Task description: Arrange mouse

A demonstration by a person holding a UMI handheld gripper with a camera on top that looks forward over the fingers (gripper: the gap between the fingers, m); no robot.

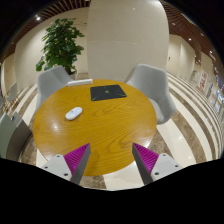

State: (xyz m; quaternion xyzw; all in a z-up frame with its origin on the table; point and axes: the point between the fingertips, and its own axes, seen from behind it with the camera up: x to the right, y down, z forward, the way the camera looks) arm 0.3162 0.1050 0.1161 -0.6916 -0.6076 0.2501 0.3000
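Gripper view, looking forward and down over a round, yellow-topped bench point(95, 125). The gripper point(112, 160) is held well back from the bench edge, and its two fingers stand wide apart with nothing between them; the magenta pads point(78, 157) on their inner faces are bare. The white mouse point(74, 113) lies on the bench top to the left of centre, well beyond the fingers and nearer the left-hand one. A dark rectangular mouse pad point(108, 92) lies flat at the far side of the bench, apart from the mouse, with bare surface between the two. Three pale chairs surround the bench: one at the far left point(53, 82), one at the far right point(152, 84), and one at the near left point(12, 135), of which only a part shows. Behind the bench rise a broad pale column point(113, 38) and a leafy potted plant point(60, 42).

Judged from this arrangement, the task is at its very start: the mouse is untouched, the fingers have not reached it, and no grasp has been made. What probably remains is the whole sequence, namely an approach across the near half of the bench, closure on the mouse, and its transfer, likely onto the dark pad.
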